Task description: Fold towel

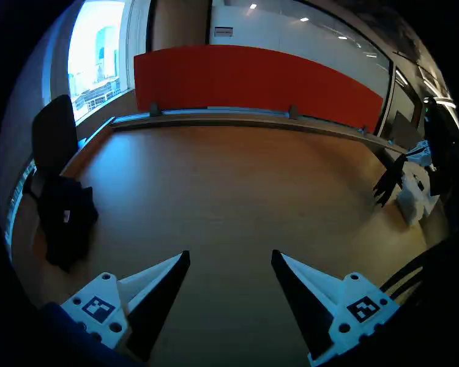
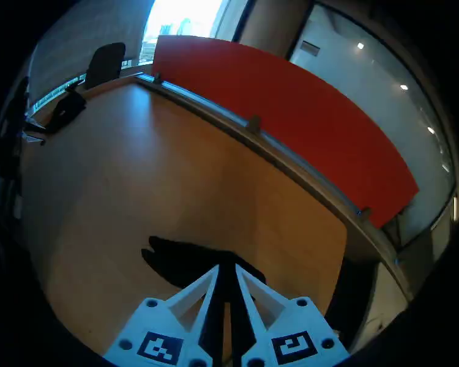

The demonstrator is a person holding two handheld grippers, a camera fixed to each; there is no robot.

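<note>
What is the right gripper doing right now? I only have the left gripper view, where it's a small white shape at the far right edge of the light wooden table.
Observer: In the right gripper view, the white two-finger right gripper has its fingers nearly touching.
Operator: Is anything under it?
Observer: Yes, a flat black cloth-like patch lies on the light wooden table right at the tips; whether it is pinched, I cannot tell.
Operator: How does it lie?
Observer: It spreads mostly to the picture's left of the tips and looks flat, not bunched.
</note>
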